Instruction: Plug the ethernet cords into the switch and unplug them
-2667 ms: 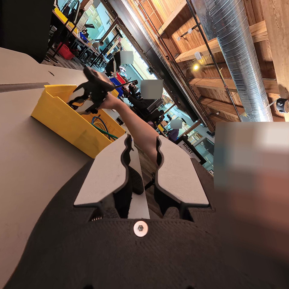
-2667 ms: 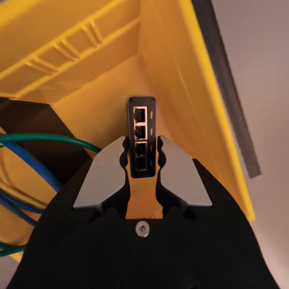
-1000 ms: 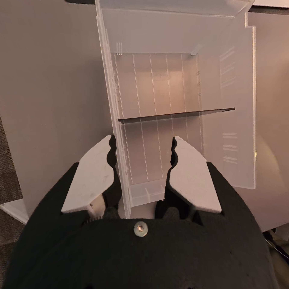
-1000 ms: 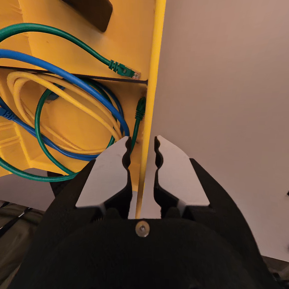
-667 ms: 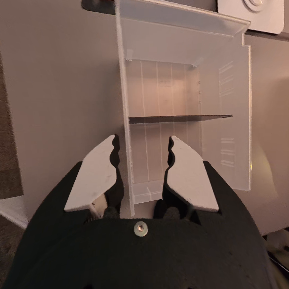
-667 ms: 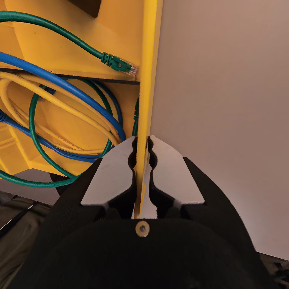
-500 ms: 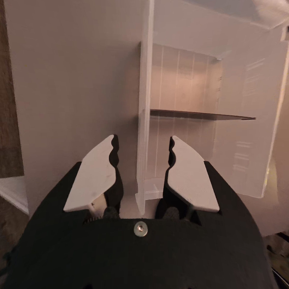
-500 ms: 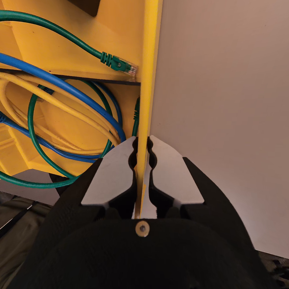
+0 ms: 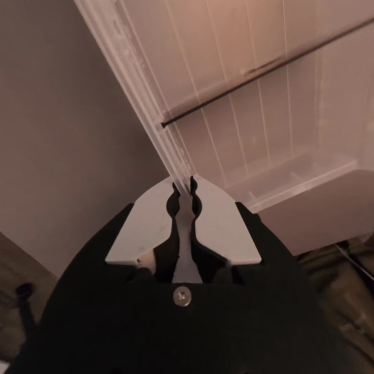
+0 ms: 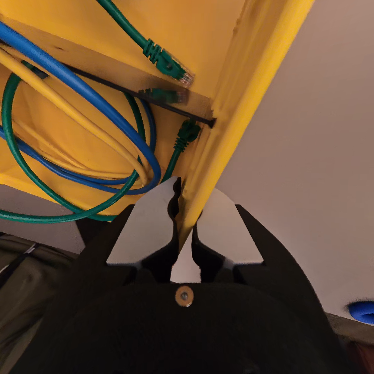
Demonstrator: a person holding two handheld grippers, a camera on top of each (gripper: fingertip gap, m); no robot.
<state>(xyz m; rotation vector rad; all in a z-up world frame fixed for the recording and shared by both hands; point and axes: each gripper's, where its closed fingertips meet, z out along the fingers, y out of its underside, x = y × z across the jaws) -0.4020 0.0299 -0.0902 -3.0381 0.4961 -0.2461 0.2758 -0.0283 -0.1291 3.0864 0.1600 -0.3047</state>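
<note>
My right gripper (image 10: 191,187) is shut on the right side wall of a yellow bin (image 10: 232,113). Inside the bin lie coiled ethernet cords: a blue cord (image 10: 97,97), a yellow cord (image 10: 85,123) and a green cord (image 10: 60,217). One green plug (image 10: 168,64) lies beyond a dark divider (image 10: 141,95), another green plug (image 10: 187,133) sits in the near corner. The switch is not in view. My left gripper (image 9: 182,180) is shut on the left side wall of a clear plastic bin (image 9: 153,113), which holds nothing visible and has a thin dark divider (image 9: 253,70).
Both bins rest on a pale grey table (image 10: 303,162), also in the left wrist view (image 9: 60,121). A blue rounded object (image 10: 362,312) lies at the table's near edge on the right. The table's edge and the floor (image 9: 18,263) show at lower left. My right fingertips sit around 70 centimeters from my left ones.
My left gripper has closed on the clear bin's left wall, and that bin now appears turned and nearer. My right gripper stays shut on the yellow bin's wall; the bin appears rotated in its view.
</note>
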